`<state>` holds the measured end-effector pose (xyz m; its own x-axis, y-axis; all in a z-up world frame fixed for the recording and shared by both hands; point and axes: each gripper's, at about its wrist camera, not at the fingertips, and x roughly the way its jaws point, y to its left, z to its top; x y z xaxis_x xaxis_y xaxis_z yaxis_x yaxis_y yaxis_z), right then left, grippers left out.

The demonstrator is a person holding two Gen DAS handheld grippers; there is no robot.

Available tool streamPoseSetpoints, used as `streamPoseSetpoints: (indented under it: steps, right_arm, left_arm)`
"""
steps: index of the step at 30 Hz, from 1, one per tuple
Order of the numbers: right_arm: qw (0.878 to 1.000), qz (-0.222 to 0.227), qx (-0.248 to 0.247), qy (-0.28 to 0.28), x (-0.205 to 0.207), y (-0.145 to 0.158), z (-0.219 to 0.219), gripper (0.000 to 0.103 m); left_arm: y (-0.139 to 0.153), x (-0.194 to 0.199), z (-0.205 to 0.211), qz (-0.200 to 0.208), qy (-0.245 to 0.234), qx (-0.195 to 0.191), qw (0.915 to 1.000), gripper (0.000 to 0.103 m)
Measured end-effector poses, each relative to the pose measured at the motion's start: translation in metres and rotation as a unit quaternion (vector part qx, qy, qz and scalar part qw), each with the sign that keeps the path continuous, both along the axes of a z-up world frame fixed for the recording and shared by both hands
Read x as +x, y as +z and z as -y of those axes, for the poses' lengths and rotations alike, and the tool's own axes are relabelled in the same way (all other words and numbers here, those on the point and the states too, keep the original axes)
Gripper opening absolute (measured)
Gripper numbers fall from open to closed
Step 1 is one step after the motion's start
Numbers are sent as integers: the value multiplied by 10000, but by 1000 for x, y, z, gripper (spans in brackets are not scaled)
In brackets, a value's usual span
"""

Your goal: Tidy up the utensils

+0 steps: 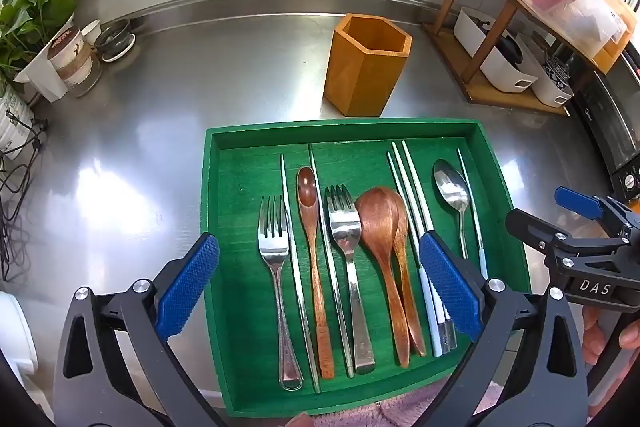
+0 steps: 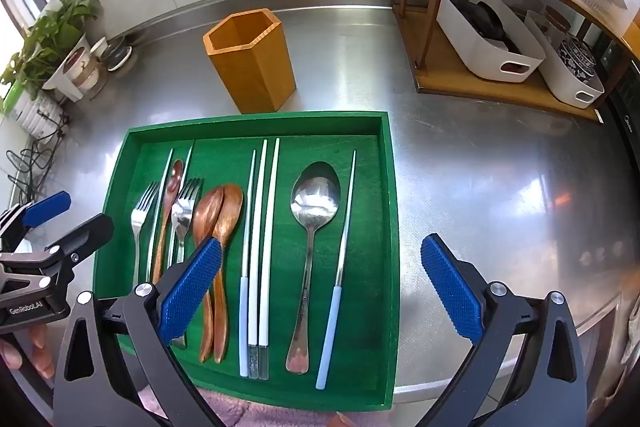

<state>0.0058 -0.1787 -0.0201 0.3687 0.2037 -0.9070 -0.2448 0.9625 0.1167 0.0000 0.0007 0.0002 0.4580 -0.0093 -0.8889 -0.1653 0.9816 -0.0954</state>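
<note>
Both claws are released and hold nothing: the left gripper (image 1: 318, 285) hangs over the near left part of the green tray (image 1: 496, 163), the right gripper (image 2: 320, 287) over its near right part. All utensils lie in the tray: forks (image 1: 274, 247), wooden spoons (image 1: 380, 227), chopsticks (image 2: 262, 227) and a metal spoon (image 2: 314, 203). The wooden holder (image 1: 366, 67) stands just beyond the far edge, and it looks empty. I judge that the task is not yet begun, everything is left to sort
</note>
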Motion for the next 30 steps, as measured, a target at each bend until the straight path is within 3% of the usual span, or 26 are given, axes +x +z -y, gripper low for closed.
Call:
streamPoseSetpoints:
  steps: [30]
  right_arm:
    - [10000, 58, -29, 34, -1, 2, -1, 100]
  left_arm:
    - [1, 0, 4, -13, -45, 50, 10000, 95]
